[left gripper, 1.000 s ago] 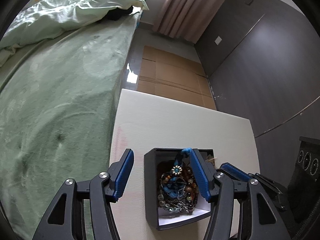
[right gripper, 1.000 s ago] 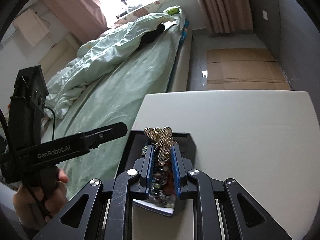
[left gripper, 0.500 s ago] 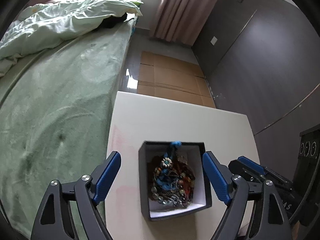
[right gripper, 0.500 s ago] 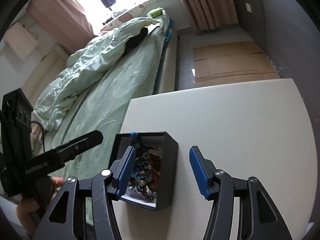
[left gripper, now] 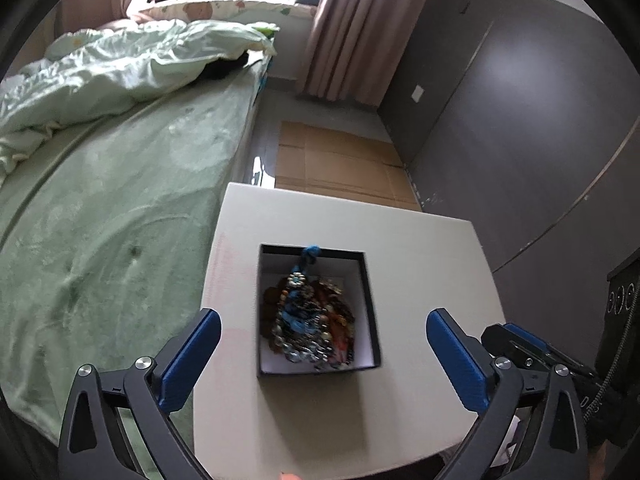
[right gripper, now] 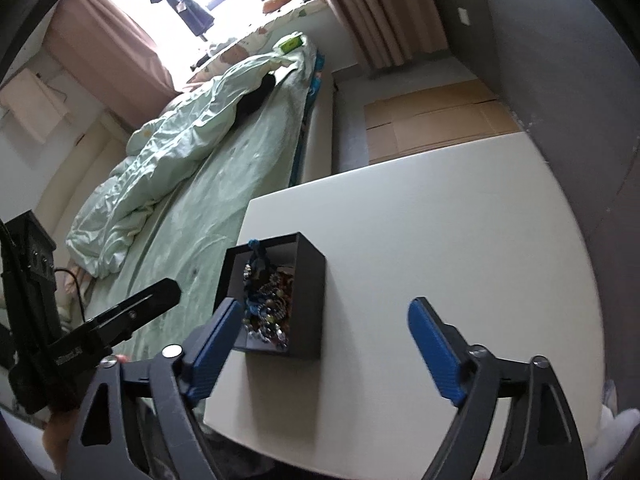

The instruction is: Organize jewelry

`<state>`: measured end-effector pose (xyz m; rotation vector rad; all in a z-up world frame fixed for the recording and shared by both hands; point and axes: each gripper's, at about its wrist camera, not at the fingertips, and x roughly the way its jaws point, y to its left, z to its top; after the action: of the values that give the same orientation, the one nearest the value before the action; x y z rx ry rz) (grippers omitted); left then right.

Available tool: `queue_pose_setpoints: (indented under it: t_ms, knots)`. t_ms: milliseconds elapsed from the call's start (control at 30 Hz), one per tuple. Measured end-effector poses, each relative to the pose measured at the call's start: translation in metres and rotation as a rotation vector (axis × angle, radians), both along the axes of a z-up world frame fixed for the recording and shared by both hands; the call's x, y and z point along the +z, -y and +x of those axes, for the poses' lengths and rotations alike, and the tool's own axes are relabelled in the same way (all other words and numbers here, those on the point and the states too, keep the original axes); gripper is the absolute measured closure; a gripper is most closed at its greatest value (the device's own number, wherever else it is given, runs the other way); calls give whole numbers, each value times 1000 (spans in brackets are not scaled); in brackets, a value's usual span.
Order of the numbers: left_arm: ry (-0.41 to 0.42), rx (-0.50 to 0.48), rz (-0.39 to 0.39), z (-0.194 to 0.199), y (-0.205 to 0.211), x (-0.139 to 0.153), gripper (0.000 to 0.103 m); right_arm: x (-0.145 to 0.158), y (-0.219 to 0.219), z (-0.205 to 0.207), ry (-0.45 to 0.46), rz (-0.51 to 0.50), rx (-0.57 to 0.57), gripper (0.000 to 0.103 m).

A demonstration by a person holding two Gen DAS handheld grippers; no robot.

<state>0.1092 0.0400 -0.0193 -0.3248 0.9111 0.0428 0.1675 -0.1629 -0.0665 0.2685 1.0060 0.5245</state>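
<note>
Beside the green-covered bed (left gripper: 120,208) stands the white table (left gripper: 420,248) I am working over, with flattened cardboard (left gripper: 332,164) on the floor beyond it and a dark wall on the right. On the table sits the black box (left gripper: 370,300), open at the top, with the heap of jewelry (left gripper: 310,320) lying inside it: beads, chains and a blue cord (left gripper: 311,252) that hangs over the far rim.

My left claw (left gripper: 323,332) is spread wide, having just been opening. From its own camera the blue pads (left gripper: 192,356) sit well out to either side of the box and nearer the camera than it is. They touch neither the box nor the jewelry, and nothing is between them.

My right claw (right gripper: 326,332) is also spread wide and has just been opening. In its view the left pad overlaps the near corner of the box; I cannot tell whether it touches. The other pad hangs over bare table. It carries nothing. The left claw's black body (right gripper: 132,316) shows at that picture's lower left, over the bed's edge.
</note>
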Motion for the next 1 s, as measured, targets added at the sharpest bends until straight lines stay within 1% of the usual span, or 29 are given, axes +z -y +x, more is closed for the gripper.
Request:
queue_pose_setpoints:
  t_ms: [33, 167, 267, 533, 600, 667, 767, 833, 1000]
  knots:
    - [12, -1, 5, -4, 4, 3, 0, 1, 3, -3, 2, 1, -5, 10]
    - [47, 0, 55, -21, 19, 11, 0, 7, 18, -15, 20, -32, -32, 6]
    - [59, -4, 53, -35, 27, 11, 0, 9, 28, -24, 33, -45, -41, 6]
    - [108, -11, 99, -68, 37, 23, 0, 23, 47, -47, 90, -68, -54, 6]
    - [119, -18, 107, -75, 39, 27, 0, 28, 52, -52, 105, -64, -60, 6]
    - [128, -25, 133, -82, 43, 32, 0, 32, 55, -58, 112, -59, -66, 6]
    - [162, -33, 160, -95, 47, 45, 0, 41, 61, -68, 138, -29, -70, 6]
    - [181, -40, 169, -103, 50, 52, 0, 44, 64, -76, 152, -19, -74, 6]
    - [209, -47, 176, -114, 52, 59, 0, 54, 69, -93, 196, -15, -78, 6]
